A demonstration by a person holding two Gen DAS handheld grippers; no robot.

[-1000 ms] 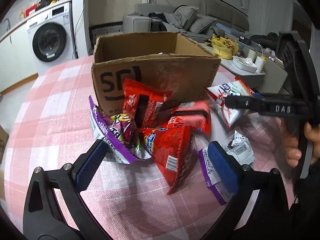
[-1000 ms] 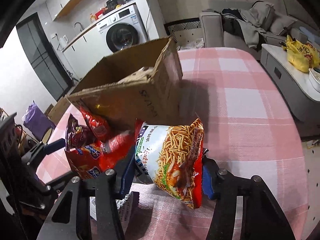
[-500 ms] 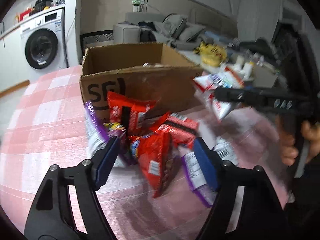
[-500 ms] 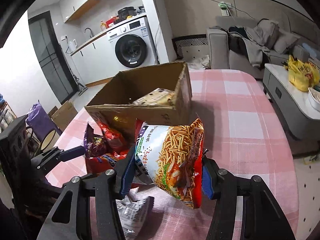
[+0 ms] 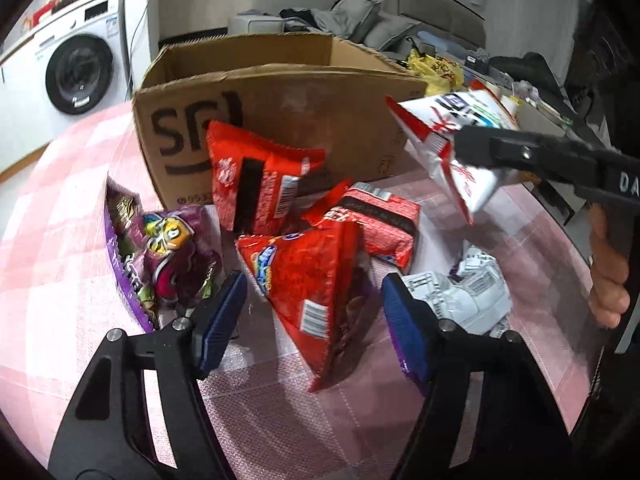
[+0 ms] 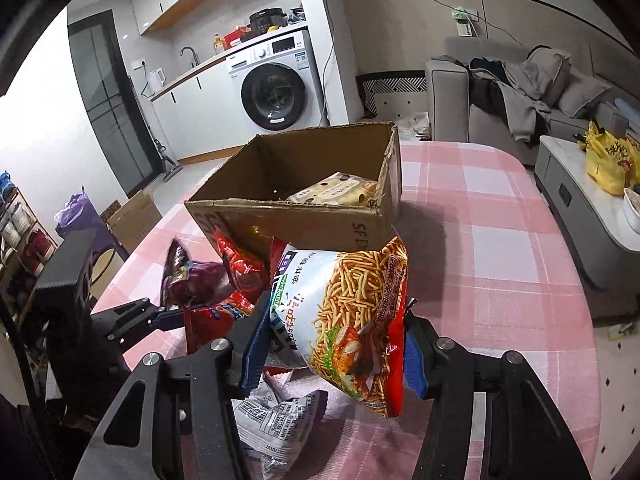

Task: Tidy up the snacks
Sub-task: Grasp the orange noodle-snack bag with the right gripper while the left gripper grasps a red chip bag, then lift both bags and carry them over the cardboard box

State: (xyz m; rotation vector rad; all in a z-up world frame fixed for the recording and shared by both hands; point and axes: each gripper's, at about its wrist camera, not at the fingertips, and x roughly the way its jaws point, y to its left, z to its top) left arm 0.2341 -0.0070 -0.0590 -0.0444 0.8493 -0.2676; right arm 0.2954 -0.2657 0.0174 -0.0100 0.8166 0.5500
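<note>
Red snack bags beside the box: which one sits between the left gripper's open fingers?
The triangular red bag with the blue logo, nearest the left gripper; the other two lie closer to the cardboard box.

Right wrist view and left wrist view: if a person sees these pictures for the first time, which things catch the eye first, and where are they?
In the right wrist view, the right gripper is shut on a white and red noodle snack bag, held in the air in front of the open cardboard box. In the left wrist view, a pile of red and purple snack packets lies on the pink checked table against the box, with the open left gripper just before it.
</note>
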